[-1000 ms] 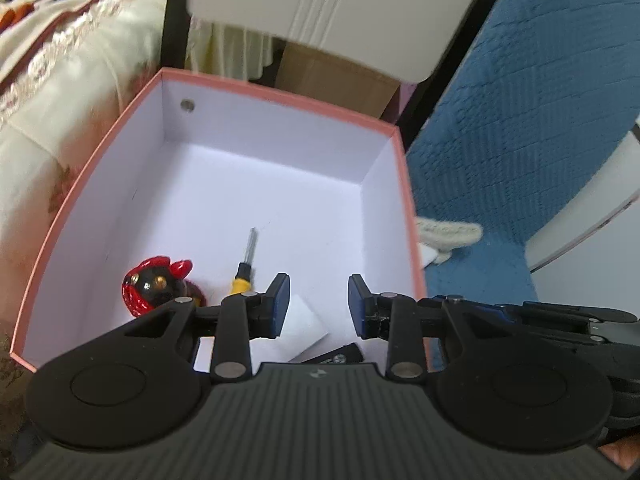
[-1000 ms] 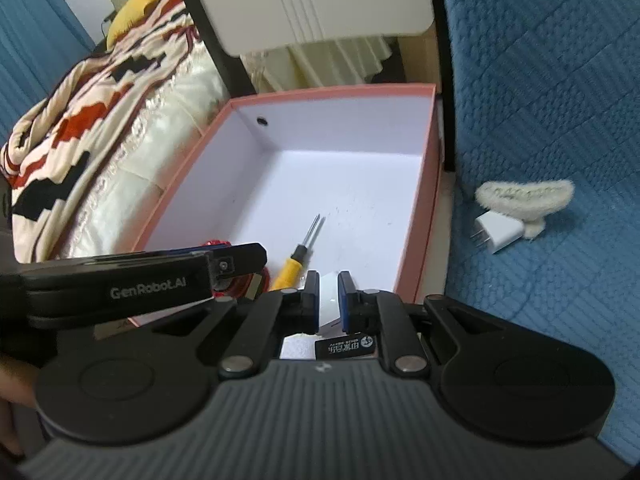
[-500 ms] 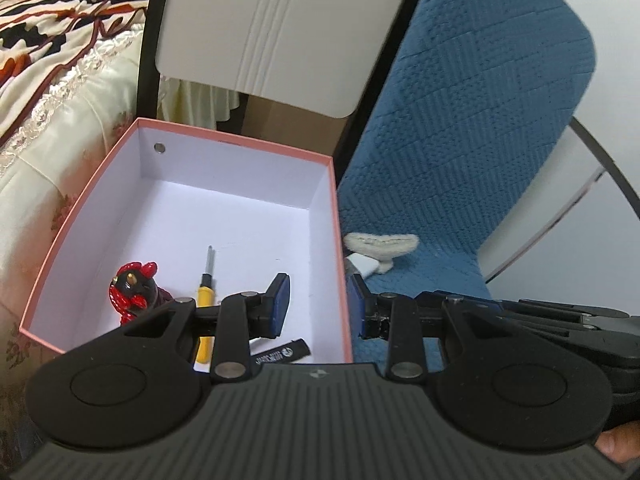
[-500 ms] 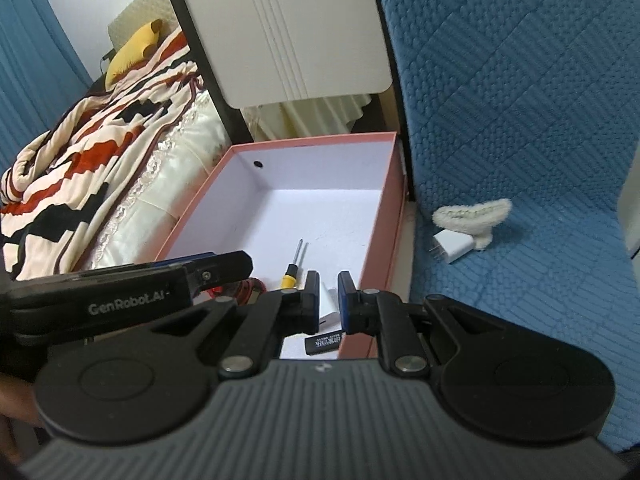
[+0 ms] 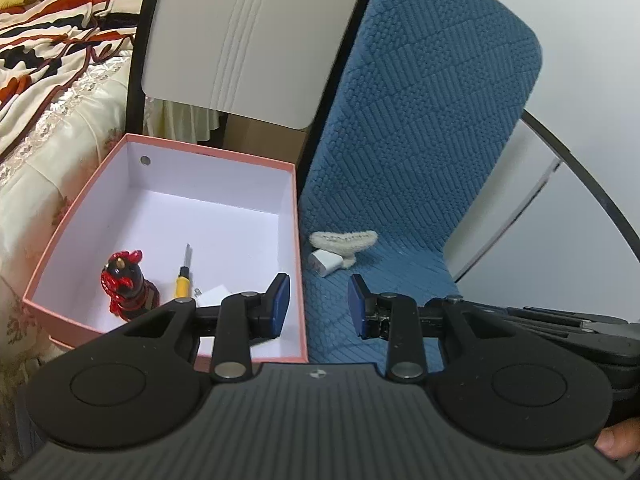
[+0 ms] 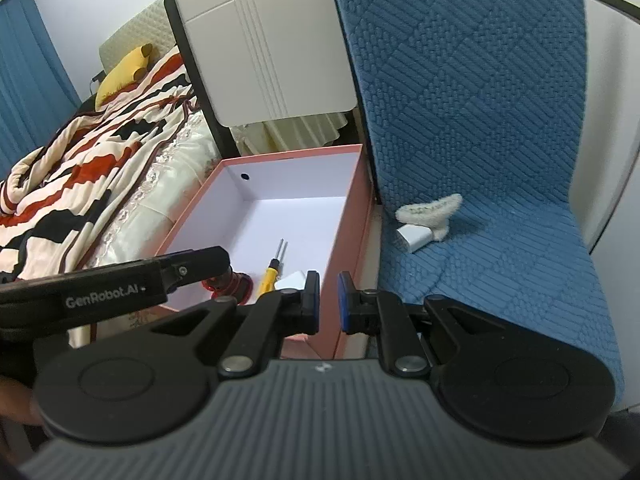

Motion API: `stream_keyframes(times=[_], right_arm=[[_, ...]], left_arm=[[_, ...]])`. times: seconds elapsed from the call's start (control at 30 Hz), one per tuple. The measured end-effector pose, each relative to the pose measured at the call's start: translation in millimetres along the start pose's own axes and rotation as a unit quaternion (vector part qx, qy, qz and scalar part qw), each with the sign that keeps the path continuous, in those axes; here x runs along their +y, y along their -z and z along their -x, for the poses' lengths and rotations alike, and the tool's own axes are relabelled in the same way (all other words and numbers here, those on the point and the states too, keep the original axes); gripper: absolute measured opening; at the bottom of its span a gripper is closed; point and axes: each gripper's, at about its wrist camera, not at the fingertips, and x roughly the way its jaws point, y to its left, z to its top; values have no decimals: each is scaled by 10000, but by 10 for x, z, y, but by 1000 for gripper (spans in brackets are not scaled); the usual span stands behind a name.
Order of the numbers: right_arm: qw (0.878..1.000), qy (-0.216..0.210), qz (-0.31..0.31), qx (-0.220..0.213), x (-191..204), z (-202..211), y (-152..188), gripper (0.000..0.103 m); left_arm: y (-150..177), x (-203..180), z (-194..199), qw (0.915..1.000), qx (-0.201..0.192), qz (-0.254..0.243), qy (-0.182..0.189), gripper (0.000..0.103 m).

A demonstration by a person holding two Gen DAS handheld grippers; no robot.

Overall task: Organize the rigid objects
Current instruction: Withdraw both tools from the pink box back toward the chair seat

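We've got the red figurine point(image 5: 126, 282), yellow screwdriver point(image 5: 184, 278) and a white block point(image 5: 214, 294) in the pink box point(image 5: 298, 240) ahead-left of our released, empty left gripper point(image 5: 318, 300); white charger point(image 6: 414, 238) and fuzzy hair claw point(image 6: 430, 210) wait on the blue chair point(image 6: 500, 240) ahead-right of our narrowly parted, empty right gripper point(image 6: 329, 300).

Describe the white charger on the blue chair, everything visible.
The charger is a small white block with rounded edges, seemingly glossy plastic. It lies on its side on the blue chair seat near the backrest, just right of the pink box. In the left wrist view its prong end faces the box. A fuzzy cream hair clip rests against its far side, partly covering it. No cable shows. Neither gripper touches it.
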Motion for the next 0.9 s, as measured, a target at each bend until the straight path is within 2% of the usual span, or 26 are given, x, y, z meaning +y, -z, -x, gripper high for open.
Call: stream_keyframes(times=[0.33, 0.67, 0.83, 0.9], right_arm=[[9994, 233, -27, -238, -117, 324, 226, 14], [9990, 286, -24, -330, -224, 509, 435, 14], [9985, 400, 35, -361, -313, 557, 531, 14], [9982, 439, 52, -394, -353, 567, 569, 14]], left_arm=[[285, -231, 187, 9997, -91, -151, 163, 38], [526, -388, 243, 9996, -176, -169, 163, 53], [643, -487, 149, 9992, 5, -323, 216, 54], [679, -525, 119, 9992, 19, -336, 229, 61]])
